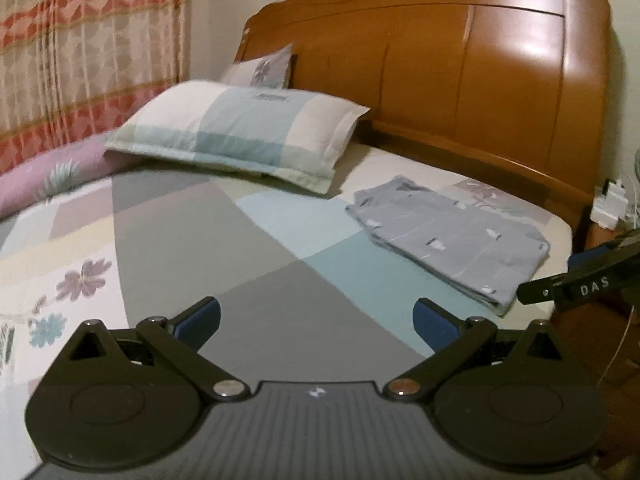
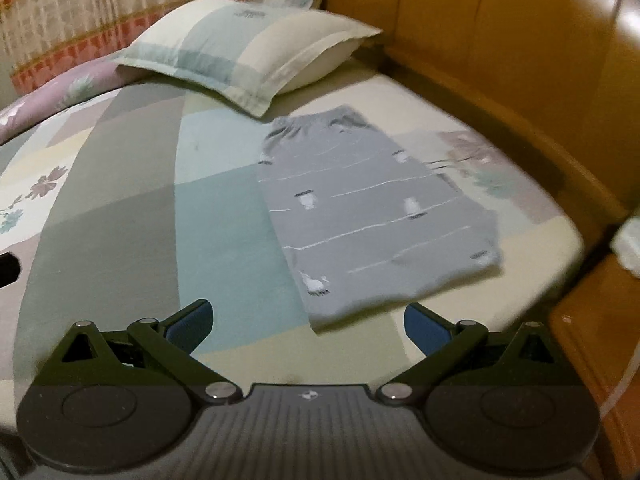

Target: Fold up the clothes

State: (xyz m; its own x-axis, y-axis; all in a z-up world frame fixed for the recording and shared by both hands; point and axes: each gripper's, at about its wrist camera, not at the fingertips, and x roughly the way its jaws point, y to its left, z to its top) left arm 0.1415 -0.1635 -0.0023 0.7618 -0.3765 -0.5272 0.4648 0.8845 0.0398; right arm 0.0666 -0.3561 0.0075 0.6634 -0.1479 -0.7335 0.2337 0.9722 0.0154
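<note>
A grey garment [image 1: 448, 232] with thin white lines and small white figures lies folded into a flat rectangle on the bed, near the headboard side. In the right wrist view the same folded garment [image 2: 372, 216] lies straight ahead, its near edge just beyond the fingertips. My left gripper [image 1: 316, 324] is open over the patchwork sheet, with nothing between its blue pads, and the garment is ahead to its right. My right gripper [image 2: 308, 326] is open too and holds nothing. The right gripper's black body [image 1: 580, 280] shows at the right edge of the left wrist view.
A checked pillow [image 1: 236, 132] lies at the head of the bed, with a smaller flowered one [image 1: 260, 68] behind it. A wooden headboard [image 1: 460, 60] runs along the far side. A rolled purple quilt [image 1: 52, 176] and curtains [image 1: 80, 40] are on the left. A wooden nightstand [image 2: 596, 332] stands at the right.
</note>
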